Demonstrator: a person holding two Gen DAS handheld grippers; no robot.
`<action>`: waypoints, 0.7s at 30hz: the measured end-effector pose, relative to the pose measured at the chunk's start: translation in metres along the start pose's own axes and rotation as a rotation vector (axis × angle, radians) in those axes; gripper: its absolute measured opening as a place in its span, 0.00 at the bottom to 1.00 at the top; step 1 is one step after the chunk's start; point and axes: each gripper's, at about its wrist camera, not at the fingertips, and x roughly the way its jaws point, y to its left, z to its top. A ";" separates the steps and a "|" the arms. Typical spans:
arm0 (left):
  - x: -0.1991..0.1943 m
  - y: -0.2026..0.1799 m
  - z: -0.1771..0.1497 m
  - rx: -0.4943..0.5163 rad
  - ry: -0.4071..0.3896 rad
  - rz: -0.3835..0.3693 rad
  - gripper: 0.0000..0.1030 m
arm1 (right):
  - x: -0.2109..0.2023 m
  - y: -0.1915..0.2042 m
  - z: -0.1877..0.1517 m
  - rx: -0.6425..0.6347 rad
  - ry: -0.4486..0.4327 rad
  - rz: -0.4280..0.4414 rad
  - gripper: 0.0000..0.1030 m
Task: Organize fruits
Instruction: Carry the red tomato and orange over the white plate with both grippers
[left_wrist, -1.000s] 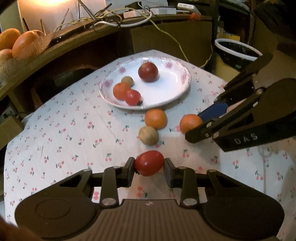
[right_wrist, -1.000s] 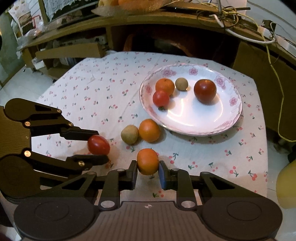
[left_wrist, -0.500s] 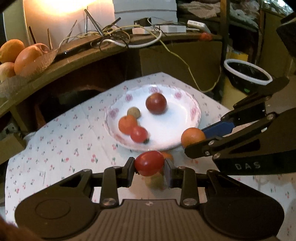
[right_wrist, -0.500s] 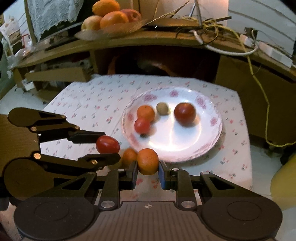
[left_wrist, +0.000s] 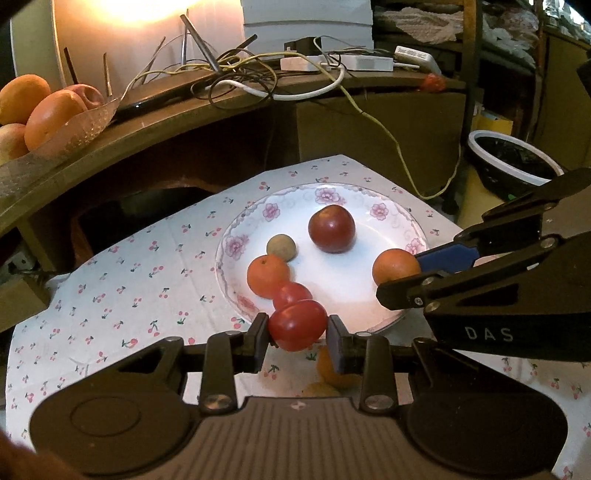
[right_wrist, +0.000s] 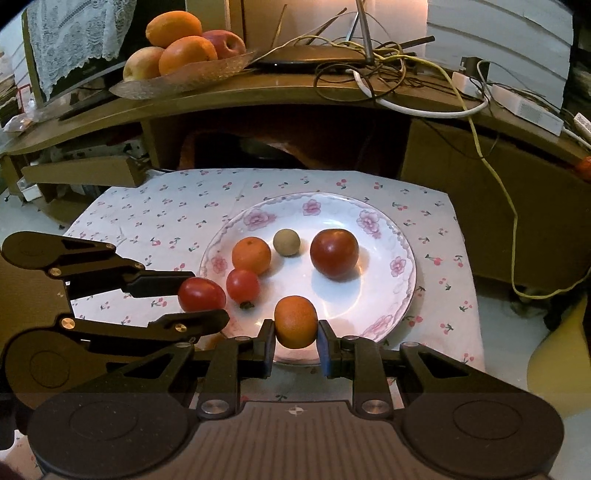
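Observation:
My left gripper (left_wrist: 297, 332) is shut on a red tomato (left_wrist: 297, 325), held over the near left rim of the white flowered plate (left_wrist: 384, 214). My right gripper (right_wrist: 295, 341) is shut on an orange (right_wrist: 295, 321) above the plate's (right_wrist: 402, 280) near rim. On the plate lie a dark red fruit (right_wrist: 334, 253), a small brown fruit (right_wrist: 286, 242), an orange fruit (right_wrist: 251, 255) and a small red tomato (right_wrist: 242, 285). In the right wrist view the left gripper (right_wrist: 201, 308) with its tomato (right_wrist: 201, 294) is at the left. An orange fruit (left_wrist: 332, 373) lies partly hidden behind my left fingers.
The cherry-print cloth (right_wrist: 162, 218) covers a small table. Behind it runs a wooden shelf (right_wrist: 258, 92) with a fruit dish (right_wrist: 181, 48), cables (right_wrist: 373, 55) and white boxes. A black bin (left_wrist: 513, 162) stands off the table to the right.
Both grippers have lifted their fruits off the cloth and carried them forward to the plate's near rim. The two fruits left on the cloth have dropped mostly out of view.

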 end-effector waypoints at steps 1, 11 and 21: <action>0.001 -0.001 0.001 0.001 0.000 -0.001 0.37 | 0.001 -0.001 0.000 0.001 -0.001 -0.003 0.25; 0.012 -0.004 0.006 0.004 0.006 0.001 0.37 | 0.012 -0.011 0.002 0.016 0.007 -0.015 0.25; 0.021 -0.003 0.007 -0.007 0.014 -0.007 0.37 | 0.024 -0.017 0.004 0.030 0.020 -0.034 0.26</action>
